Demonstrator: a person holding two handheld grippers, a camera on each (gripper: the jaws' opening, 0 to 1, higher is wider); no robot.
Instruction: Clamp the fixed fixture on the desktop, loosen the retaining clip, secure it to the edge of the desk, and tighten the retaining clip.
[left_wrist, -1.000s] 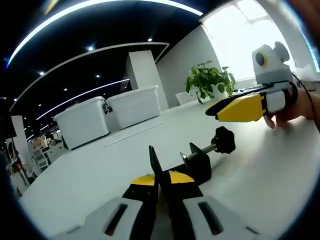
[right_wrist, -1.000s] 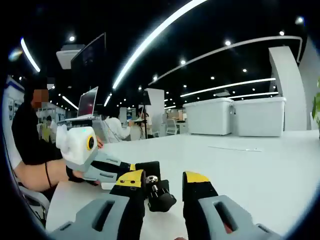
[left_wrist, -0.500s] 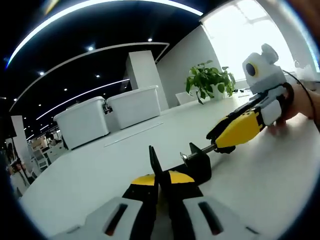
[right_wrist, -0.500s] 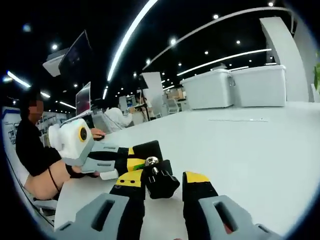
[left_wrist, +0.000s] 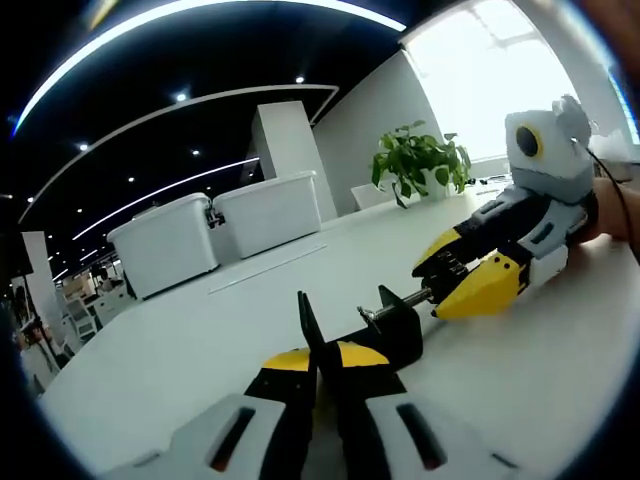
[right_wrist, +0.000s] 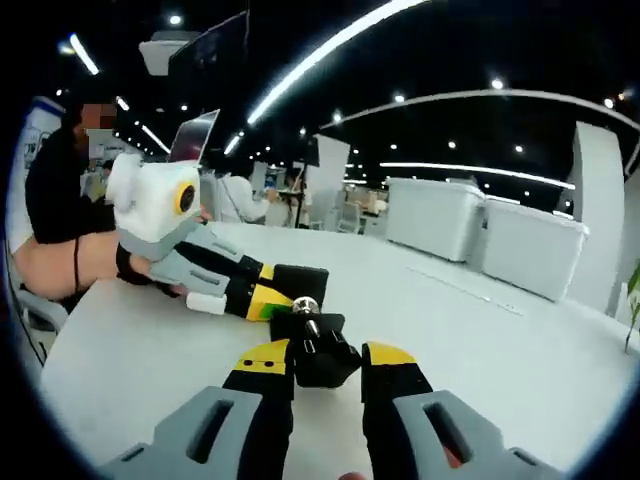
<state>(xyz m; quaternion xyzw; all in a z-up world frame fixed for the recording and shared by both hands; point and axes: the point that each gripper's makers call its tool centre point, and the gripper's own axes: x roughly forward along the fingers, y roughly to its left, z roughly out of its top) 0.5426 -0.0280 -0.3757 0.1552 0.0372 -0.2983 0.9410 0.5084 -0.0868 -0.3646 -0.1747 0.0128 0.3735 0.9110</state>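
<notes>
Gripping the black metal C-clamp fixture (left_wrist: 392, 335) low in the centre of the left gripper view, the left gripper (left_wrist: 318, 362) has its jaws closed on the frame, down on the white counter (left_wrist: 200, 340). Right gripper (right_wrist: 327, 357) pinches the clamp's black star-shaped screw knob (right_wrist: 322, 350), lower centre of the right gripper view

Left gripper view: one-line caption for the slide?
Left gripper clamps the black fixture on the white desk while the right gripper closes on its screw knob.
</notes>
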